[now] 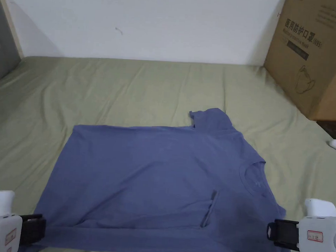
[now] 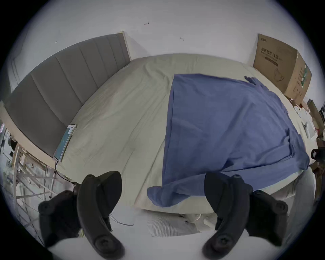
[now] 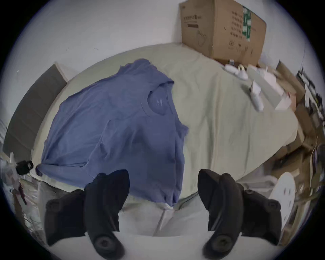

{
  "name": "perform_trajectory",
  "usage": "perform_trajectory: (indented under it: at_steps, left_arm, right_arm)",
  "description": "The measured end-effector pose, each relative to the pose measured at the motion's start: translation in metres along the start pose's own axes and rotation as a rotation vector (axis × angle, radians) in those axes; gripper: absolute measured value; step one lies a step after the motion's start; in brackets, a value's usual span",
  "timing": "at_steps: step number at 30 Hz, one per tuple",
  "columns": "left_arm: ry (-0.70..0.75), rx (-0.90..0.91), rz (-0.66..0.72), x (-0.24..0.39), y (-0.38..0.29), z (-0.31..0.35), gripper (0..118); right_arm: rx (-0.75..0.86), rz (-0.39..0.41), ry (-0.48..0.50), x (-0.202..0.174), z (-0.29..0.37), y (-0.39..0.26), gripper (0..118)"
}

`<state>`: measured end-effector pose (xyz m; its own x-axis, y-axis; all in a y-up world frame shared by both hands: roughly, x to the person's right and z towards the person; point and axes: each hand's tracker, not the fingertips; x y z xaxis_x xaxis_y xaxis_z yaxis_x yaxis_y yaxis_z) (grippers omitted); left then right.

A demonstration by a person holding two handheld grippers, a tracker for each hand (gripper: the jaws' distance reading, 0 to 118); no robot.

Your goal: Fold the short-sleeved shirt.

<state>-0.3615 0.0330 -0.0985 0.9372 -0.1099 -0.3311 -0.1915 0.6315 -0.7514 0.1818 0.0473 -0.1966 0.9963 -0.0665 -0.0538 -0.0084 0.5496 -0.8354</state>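
Shirt: the blue shirt [image 1: 154, 180] lies spread on the bed [image 1: 130, 84], along its near edge, neck hole toward the right side.
Left gripper [image 2: 162, 191]: jaws wide apart, holding nothing, just off the shirt's near left corner.
Right gripper [image 3: 163, 186]: jaws wide apart, holding nothing, at the shirt's near right corner.
Box: a brown box [image 1: 315, 54] stands at the bed's far right corner.

We see our left gripper [image 2: 162, 191] with its fingers [image 2: 100, 197] spread wide above the bed's [image 2: 123, 109] near edge, the blue shirt's [image 2: 228, 123] corner lying between them, untouched.
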Motion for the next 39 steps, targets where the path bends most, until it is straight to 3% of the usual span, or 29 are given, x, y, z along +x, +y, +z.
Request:
perform_trajectory:
  at_steps: [1,2,3,4,5,13,14,16,17,18,22,23,25,30,31,32,33,34,37,39]
  left_arm:
    - [-0.003,0.003,0.003,0.000,0.000,0.006,99]
    - [-0.012,0.017,0.015,-0.001,0.000,0.012,87]
    - [-0.051,0.041,0.043,-0.001,-0.002,0.025,61]
    - [-0.070,0.053,0.059,-0.002,-0.003,0.031,20]
    - [-0.081,0.049,0.069,-0.001,-0.004,0.033,0]
    - [-0.047,-0.003,0.112,-0.022,-0.027,0.016,0]
    - [-0.054,0.000,0.130,-0.027,-0.025,0.013,14]
    - [-0.094,-0.046,0.147,-0.031,-0.020,0.003,76]
    - [-0.103,-0.043,0.158,-0.033,-0.020,-0.003,100]
    - [-0.098,-0.051,0.159,-0.033,-0.018,-0.008,105]
    - [-0.154,-0.104,0.159,-0.026,-0.022,-0.029,103]
    - [-0.194,-0.132,0.170,-0.021,-0.022,-0.034,87]
    - [-0.233,-0.217,0.137,-0.016,-0.024,-0.054,4]
    - [-0.190,-0.183,0.124,-0.005,-0.020,-0.045,6]
    - [-0.187,-0.173,0.123,-0.006,-0.018,-0.040,6]
    - [-0.183,-0.173,0.124,-0.006,-0.017,-0.038,6]
    - [-0.182,-0.172,0.122,-0.005,-0.018,-0.037,6]
    - [-0.179,-0.170,0.116,-0.004,-0.018,-0.036,6]
    - [-0.160,-0.170,0.090,0.001,-0.019,-0.034,6]
    - [-0.155,-0.172,0.084,0.002,-0.018,-0.034,6]
  right_arm:
    - [0.009,0.018,0.005,0.000,0.003,0.003,84]
    - [0.015,0.031,0.021,-0.003,0.008,0.005,79]
    - [0.040,0.041,0.041,-0.006,0.013,0.006,63]
    - [0.049,0.049,0.050,-0.008,0.015,0.006,31]
    - [0.055,0.062,0.055,-0.011,0.017,0.006,0]
    - [-0.003,0.051,0.078,-0.022,-0.005,-0.009,0]
    - [-0.012,0.048,0.077,-0.022,-0.007,-0.009,0]
    - [-0.027,0.040,0.077,-0.021,-0.012,-0.010,0]
    - [-0.031,0.035,0.081,-0.020,-0.013,-0.012,0]
    - [-0.039,0.032,0.085,-0.020,-0.015,-0.012,0]
    - [-0.059,0.027,0.079,-0.018,-0.018,-0.016,0]
    - [-0.066,0.024,0.079,-0.017,-0.020,-0.017,0]
    - [-0.091,0.014,0.078,-0.014,-0.023,-0.017,0]
    - [-0.066,0.041,0.061,-0.011,-0.013,-0.015,1]
    - [-0.069,0.053,0.051,-0.012,-0.013,-0.013,16]
    - [-0.068,0.068,0.030,-0.013,-0.014,-0.011,52]
    - [-0.077,0.094,0.001,-0.014,-0.016,-0.010,72]
    - [-0.095,0.119,-0.010,-0.014,-0.021,-0.009,72]
    - [-0.176,0.103,0.027,-0.012,-0.036,-0.008,66]
    - [-0.230,0.086,0.031,-0.007,-0.051,-0.012,0]
